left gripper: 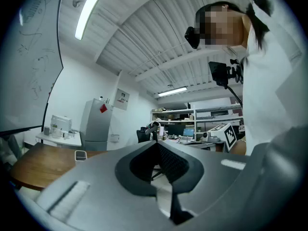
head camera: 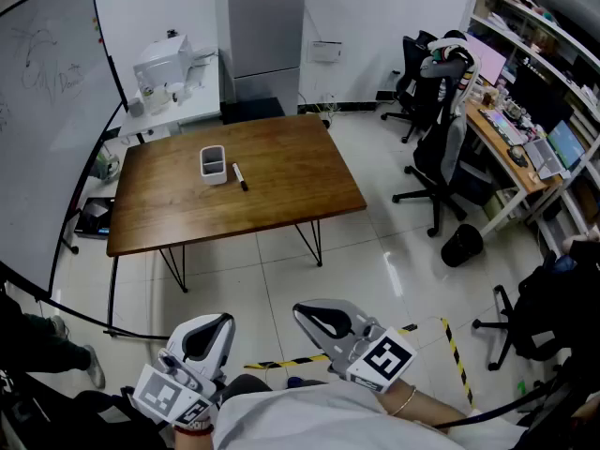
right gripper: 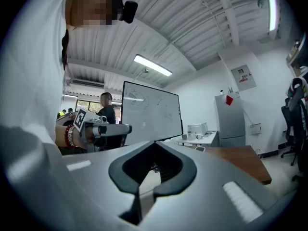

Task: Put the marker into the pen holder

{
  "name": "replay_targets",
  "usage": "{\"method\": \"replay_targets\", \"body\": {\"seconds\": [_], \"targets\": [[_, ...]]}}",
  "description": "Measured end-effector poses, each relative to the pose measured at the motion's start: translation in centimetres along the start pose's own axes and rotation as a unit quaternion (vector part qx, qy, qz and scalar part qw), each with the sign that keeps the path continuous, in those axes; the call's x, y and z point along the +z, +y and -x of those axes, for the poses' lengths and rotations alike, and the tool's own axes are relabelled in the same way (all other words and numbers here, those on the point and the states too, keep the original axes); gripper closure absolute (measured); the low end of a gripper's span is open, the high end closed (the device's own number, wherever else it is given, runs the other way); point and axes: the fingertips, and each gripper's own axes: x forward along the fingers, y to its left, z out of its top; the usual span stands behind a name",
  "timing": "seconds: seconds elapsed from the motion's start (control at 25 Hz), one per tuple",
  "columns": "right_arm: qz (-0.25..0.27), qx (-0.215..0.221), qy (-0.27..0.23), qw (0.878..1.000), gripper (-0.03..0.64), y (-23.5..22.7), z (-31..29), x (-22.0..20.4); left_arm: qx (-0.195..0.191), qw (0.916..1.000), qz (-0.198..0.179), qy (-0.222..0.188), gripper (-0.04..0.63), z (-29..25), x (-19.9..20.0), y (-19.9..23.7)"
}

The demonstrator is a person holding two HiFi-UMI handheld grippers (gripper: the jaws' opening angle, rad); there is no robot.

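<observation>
We see marker on worktop, upper centre of frame, just right of pen holder, long axis roughly up-down. Left hand-held gripper and right hand-held gripper closed, empty, at frame bottom, about equally far.

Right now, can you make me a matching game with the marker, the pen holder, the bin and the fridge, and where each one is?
Things:
1. marker
2. pen holder
3. bin
4. fridge

Places:
A. on the floor near an office chair
B. standing upright on the table
C. behind the table, by the far wall
D. lying flat on the table

Pairs: 1-D, 2-B, 3-A, 4-C
</observation>
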Motion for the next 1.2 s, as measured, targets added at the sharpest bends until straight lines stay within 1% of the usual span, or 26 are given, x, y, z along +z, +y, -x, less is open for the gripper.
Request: {"method": "replay_targets", "body": {"seconds": [0.2, 0.32, 0.4, 0.56, 0.68, 0.8, 1.0, 1.08, 1.2], "targets": [[-0.008, -0.036, 0.002, 0.999, 0.617, -3.0, -1.0, -1.3, -0.012, 0.9995, -0.016, -0.024, 0.595, -0.1, 0.5, 3.4], [-0.017, -0.045, 0.007, 0.999, 0.617, -4.1, -2.4, -1.8, -0.005, 0.9997, -0.013, -0.019, 0.595, -0.1, 0.2, 5.6], [-0.021, -0.051, 0.011, 0.998, 0.617, -4.6, -4.1, -1.9, -0.007, 0.9999, -0.008, -0.014, 0.595, -0.2, 0.0, 7.1], [-0.013, -0.052, 0.002, 0.999, 0.617, -5.0, -8.6, -1.1, -0.021, 0.9996, -0.010, -0.014, 0.595, -0.2, 0.4, 10.7], [-0.021, -0.059, 0.001, 0.998, 0.617, -5.4, -11.6, -0.5, -0.031, 0.9993, -0.012, -0.015, 0.595, -0.1, 1.5, 13.5], [-0.016, -0.073, 0.000, 0.997, 0.617, -5.9, -13.9, 0.4, -0.041, 0.9989, -0.014, -0.017, 0.595, 0.5, 2.7, 16.4], [-0.006, -0.105, -0.003, 0.994, 0.617, -6.6, -17.7, 1.3, -0.066, 0.9978, -0.004, -0.009, 0.595, 0.5, 2.4, 20.5], [-0.010, -0.107, -0.005, 0.994, 0.617, -6.8, -19.6, 1.5, -0.062, 0.9981, 0.000, -0.002, 0.595, 0.5, 2.6, 22.3], [-0.019, -0.117, -0.001, 0.993, 0.617, -7.9, -20.9, 1.4, -0.036, 0.9990, 0.024, 0.009, 0.595, 0.1, 2.1, 24.8]]}}
